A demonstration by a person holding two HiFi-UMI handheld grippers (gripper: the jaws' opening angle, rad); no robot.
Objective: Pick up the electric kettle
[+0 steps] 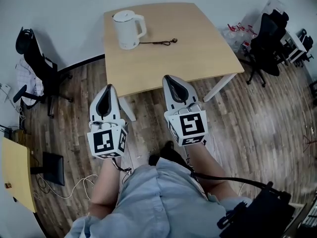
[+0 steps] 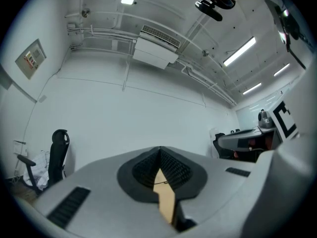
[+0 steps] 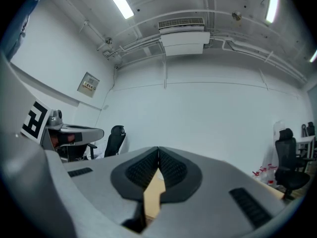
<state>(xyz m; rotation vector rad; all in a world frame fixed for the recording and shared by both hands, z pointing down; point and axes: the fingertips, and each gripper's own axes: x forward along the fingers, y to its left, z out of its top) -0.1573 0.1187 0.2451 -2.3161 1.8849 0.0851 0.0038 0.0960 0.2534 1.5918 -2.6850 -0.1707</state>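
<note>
Head view has the electric kettle (image 1: 128,29) standing upright near the far left corner of the tabletop (image 1: 198,53), lid down and handle turned toward the picture's right. It sits well apart from both pairs of tongs, which are held side by side around the tabletop's near edge, pointing roughly level at the far wall. To me this looks like an approach posture: the person stands short of the tabletop, so neither tool is anywhere near a grasp.

The left tongs (image 1: 107,89) are closed with nothing between them. The left gripper view shows the ribbed pads meeting, with only a sliver of tabletop wood below. The right tongs (image 1: 169,80) are likewise pressed together and empty in the right gripper view. They would have to part before taking the handle, which seems the natural place to grip since it faces the right-hand tool.

A thin dark cord (image 1: 159,42) lies on the tabletop just beside the kettle, on its handle side. It might snag or drag if it is attached, though I can't tell that it is. Nothing else lies between the tools and the kettle.

Around the room, a black office chair (image 1: 37,58) stands by the wall at left and another (image 1: 265,41) at right near a bag (image 1: 237,32). A small yellow table (image 1: 15,172) and a white cable (image 1: 64,191) sit on the wood floor.
</note>
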